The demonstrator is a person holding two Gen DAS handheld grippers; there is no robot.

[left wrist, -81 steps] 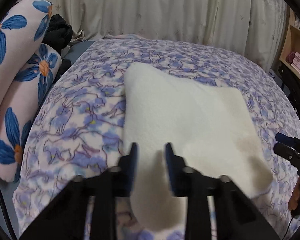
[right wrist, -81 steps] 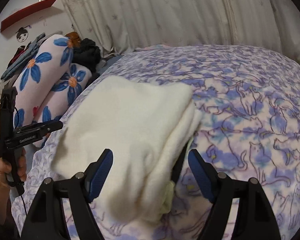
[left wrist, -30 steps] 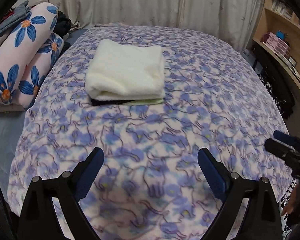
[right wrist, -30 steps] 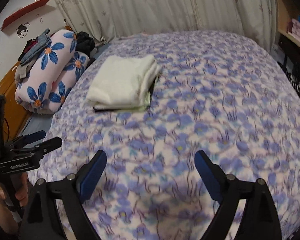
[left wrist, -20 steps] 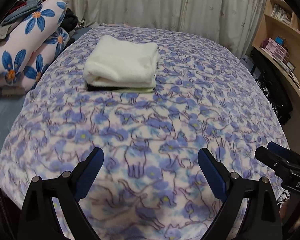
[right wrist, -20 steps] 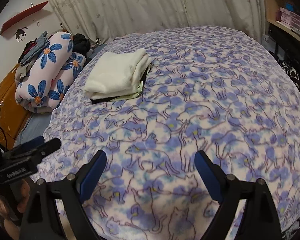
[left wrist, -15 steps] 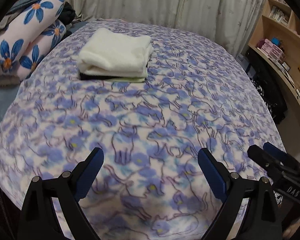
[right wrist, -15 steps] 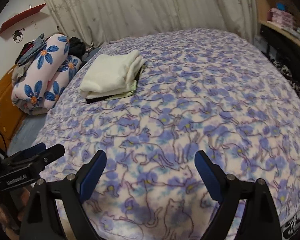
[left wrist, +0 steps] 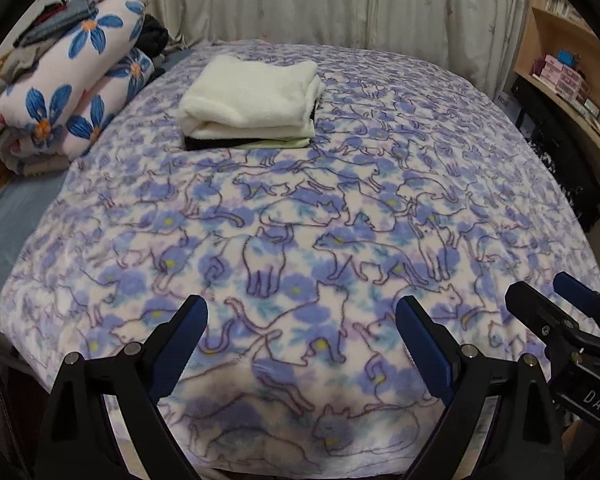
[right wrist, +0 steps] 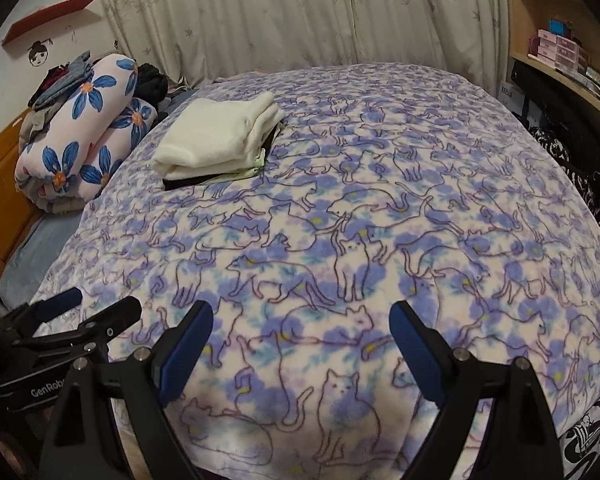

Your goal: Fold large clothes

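A folded cream fleece garment (left wrist: 250, 98) lies on top of a small stack, over a pale green piece and a black piece, at the far left of the bed; it also shows in the right wrist view (right wrist: 216, 136). My left gripper (left wrist: 302, 318) is open and empty, hovering over the bed's near edge, far from the stack. My right gripper (right wrist: 301, 320) is open and empty, also at the near edge. Each gripper shows in the other's view, the right one (left wrist: 556, 320) and the left one (right wrist: 84, 318).
The bed carries a purple cat-print blanket (left wrist: 340, 220). A rolled floral quilt (left wrist: 64, 96) with loose clothes on it lies at the left. Curtains (left wrist: 320, 0) hang behind. Wooden shelves (right wrist: 560, 52) with boxes stand at the right.
Both grippers have let go of the cream garment, opened wide and pulled back from the stack to the bed's near edge. The stack lies still.
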